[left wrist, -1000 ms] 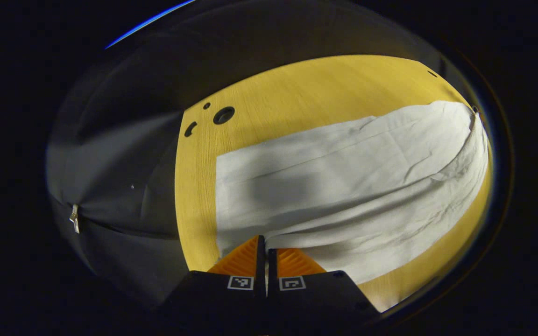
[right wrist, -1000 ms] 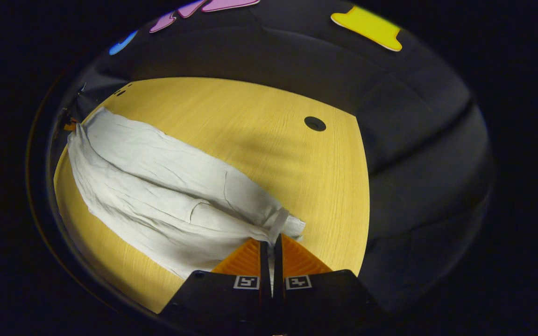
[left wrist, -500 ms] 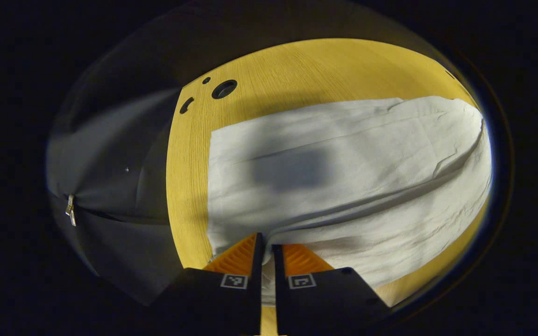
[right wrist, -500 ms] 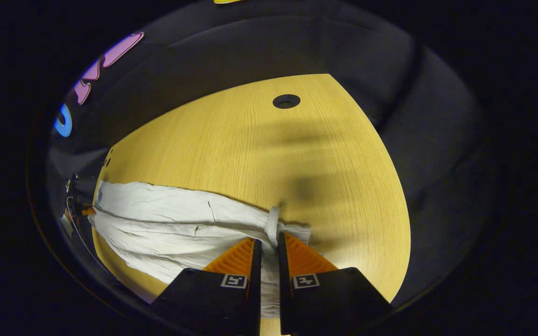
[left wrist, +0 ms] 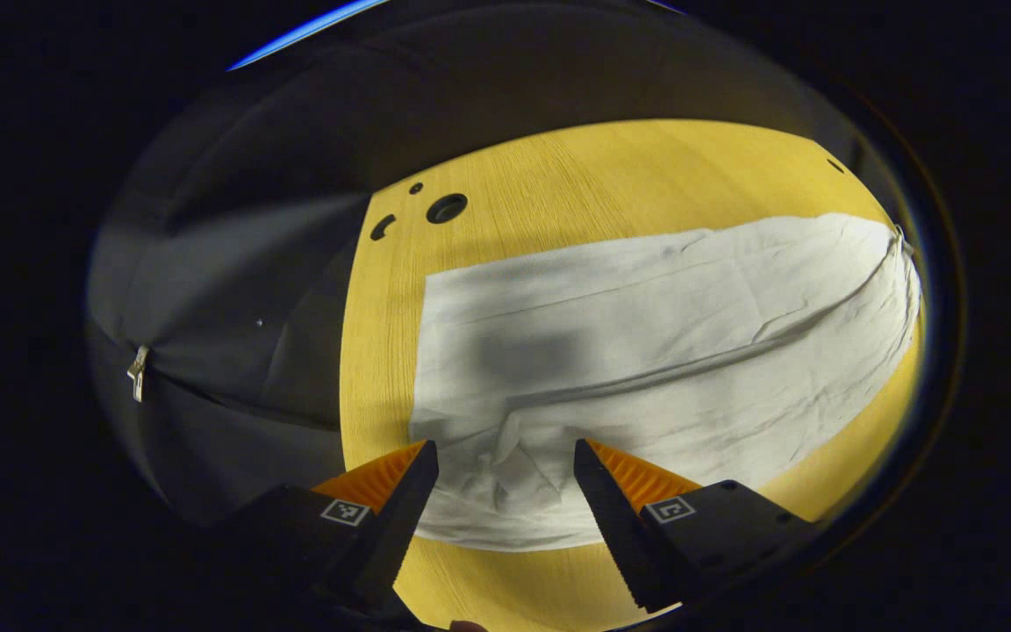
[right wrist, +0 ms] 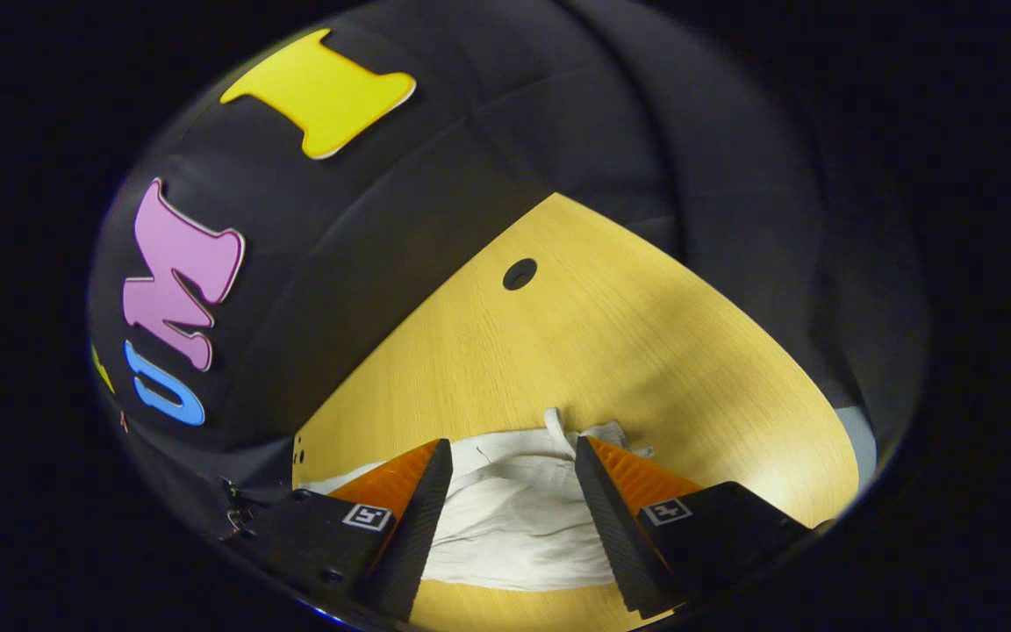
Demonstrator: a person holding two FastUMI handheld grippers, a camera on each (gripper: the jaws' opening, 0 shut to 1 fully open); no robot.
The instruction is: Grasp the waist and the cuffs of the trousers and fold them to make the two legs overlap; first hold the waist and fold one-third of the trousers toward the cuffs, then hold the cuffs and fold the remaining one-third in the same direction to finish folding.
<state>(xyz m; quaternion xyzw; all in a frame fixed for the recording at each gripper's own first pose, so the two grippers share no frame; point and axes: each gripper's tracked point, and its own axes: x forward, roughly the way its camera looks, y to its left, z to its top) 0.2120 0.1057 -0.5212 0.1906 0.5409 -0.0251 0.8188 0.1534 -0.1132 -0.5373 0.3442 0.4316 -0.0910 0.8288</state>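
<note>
Left gripper point(left wrist: 502, 463), black housing, small square coded tags, ridged wedge fingers; right gripper point(right wrist: 511, 463) alike.

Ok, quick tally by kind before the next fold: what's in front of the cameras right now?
Trousers: 1, white, lying on the table
Table: 1, yellow wood grain
Hand-held grippers: 2, left hand-held gripper and right hand-held gripper, both open over the cloth
Total: 4
</note>
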